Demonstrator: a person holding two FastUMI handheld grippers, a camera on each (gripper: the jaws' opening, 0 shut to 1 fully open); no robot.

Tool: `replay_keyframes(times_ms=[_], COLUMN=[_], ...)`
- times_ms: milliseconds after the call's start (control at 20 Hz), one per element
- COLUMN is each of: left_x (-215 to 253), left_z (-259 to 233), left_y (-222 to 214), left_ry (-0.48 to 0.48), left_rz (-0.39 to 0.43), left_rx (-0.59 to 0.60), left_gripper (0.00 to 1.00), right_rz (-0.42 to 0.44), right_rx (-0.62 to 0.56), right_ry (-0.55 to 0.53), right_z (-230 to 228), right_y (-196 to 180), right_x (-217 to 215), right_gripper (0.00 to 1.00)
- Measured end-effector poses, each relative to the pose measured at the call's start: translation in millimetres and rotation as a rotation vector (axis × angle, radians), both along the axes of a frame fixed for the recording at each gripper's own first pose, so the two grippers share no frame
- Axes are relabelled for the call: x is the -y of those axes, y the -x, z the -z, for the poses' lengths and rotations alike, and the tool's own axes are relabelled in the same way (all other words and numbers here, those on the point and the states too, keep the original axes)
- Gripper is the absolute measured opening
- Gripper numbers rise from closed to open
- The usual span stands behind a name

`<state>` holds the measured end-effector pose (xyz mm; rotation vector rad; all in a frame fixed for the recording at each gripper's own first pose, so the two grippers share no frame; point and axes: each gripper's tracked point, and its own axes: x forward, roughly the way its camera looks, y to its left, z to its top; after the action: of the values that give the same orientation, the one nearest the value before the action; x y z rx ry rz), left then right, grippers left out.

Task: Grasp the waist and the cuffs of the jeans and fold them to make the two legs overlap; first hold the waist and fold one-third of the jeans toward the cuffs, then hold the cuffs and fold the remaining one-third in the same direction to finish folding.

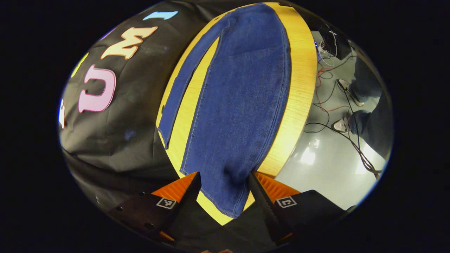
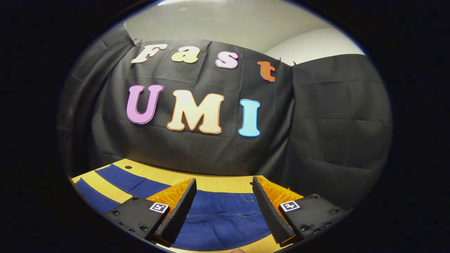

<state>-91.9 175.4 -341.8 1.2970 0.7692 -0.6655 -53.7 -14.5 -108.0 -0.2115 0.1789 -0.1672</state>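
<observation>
Our dark blue denim jeans lie flat on the pale yellow wooden table, legs spread apart, not yet overlapped. We hold the left gripper with fingers wide apart at one cuff, and the right gripper equally spread above the waist end; neither grips cloth. If we pinch only the top layer or a seam edge, the denim could slip, and the legs would land crooked. The cuff overhanging the table edge may slide off.
</observation>
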Motion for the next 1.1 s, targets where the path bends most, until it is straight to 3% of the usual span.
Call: replay_keyframes(times_ms=[250,300,500,700,900,1100], left_x=[1.6,2.1,2.2,1.2,0.8,0.2], left_z=[17.4,15.7,16.8,15.6,16.0,14.9], left_y=[5.2,-0.5,-4.5,-4.8,-5.2,-4.1], left_ry=[-0.029,-0.031,0.029,-0.014,-0.019,-0.057], left_rz=[0.007,-0.004,-0.100,-0.070,-0.093,-0.083], left_rx=[-0.102,-0.093,-0.108,-0.106,-0.097,-0.111], left_gripper=[0.13,0.04,0.00,0.00,0.00,0.00], right_rz=[0.006,-0.003,-0.102,-0.101,-0.188,-0.271], right_rx=[-0.007,-0.009,-0.086,-0.172,-0.371,-0.520], right_ry=[0.047,0.073,0.194,0.482,0.668,0.727], right_z=[-6.7,-9.9,-9.6,1.4,68.3,123.2], right_y=[5.4,7.0,3.3,7.6,22.1,39.2], right_x=[8.9,13.9,44.7,119.5,161.6,184.1], right_gripper=[0.99,0.99,1.00,1.00,1.00,0.99])
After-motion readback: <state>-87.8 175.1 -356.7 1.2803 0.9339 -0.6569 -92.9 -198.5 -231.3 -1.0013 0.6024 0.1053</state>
